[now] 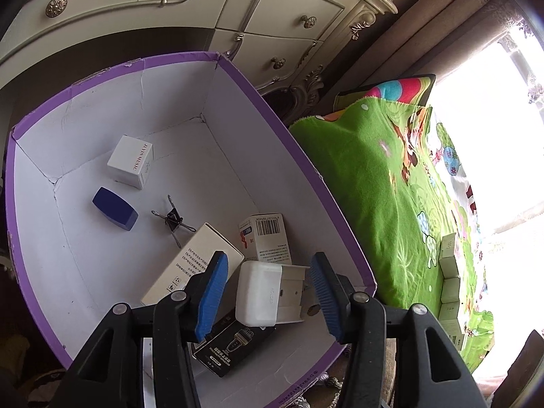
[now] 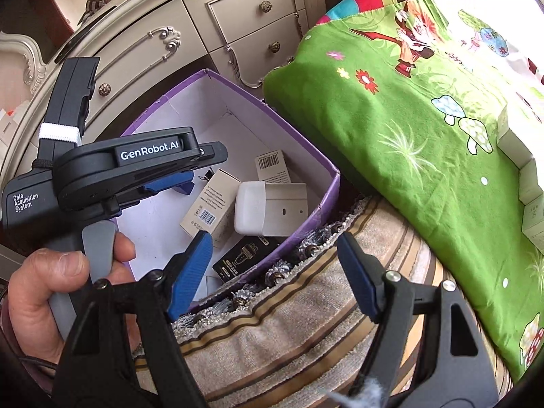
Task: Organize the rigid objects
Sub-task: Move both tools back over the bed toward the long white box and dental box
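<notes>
A purple box with a white inside (image 1: 238, 78) (image 2: 326, 183) holds several items: a small white carton (image 1: 131, 161), a dark blue block (image 1: 115, 213), a black binder clip (image 1: 173, 219), a long white carton (image 1: 193, 265) (image 2: 212, 205), a barcode carton (image 1: 268, 238) (image 2: 272, 165), a black carton (image 1: 231, 345) (image 2: 246, 258) and a white plastic device (image 1: 272, 294) (image 2: 270, 209). My left gripper (image 1: 268, 294) is open above the box, its fingers on either side of the white device, not touching it. My right gripper (image 2: 275, 272) is open and empty over the box's near edge.
A cream dresser with drawers (image 1: 272, 10) (image 2: 238, 17) stands behind the box. A green cartoon cloth (image 1: 391, 187) (image 2: 408, 119) covers the surface to the right, with several pale small cartons (image 1: 450, 272) (image 2: 523, 176) on it. A striped fringed cloth (image 2: 289, 333) lies under the box.
</notes>
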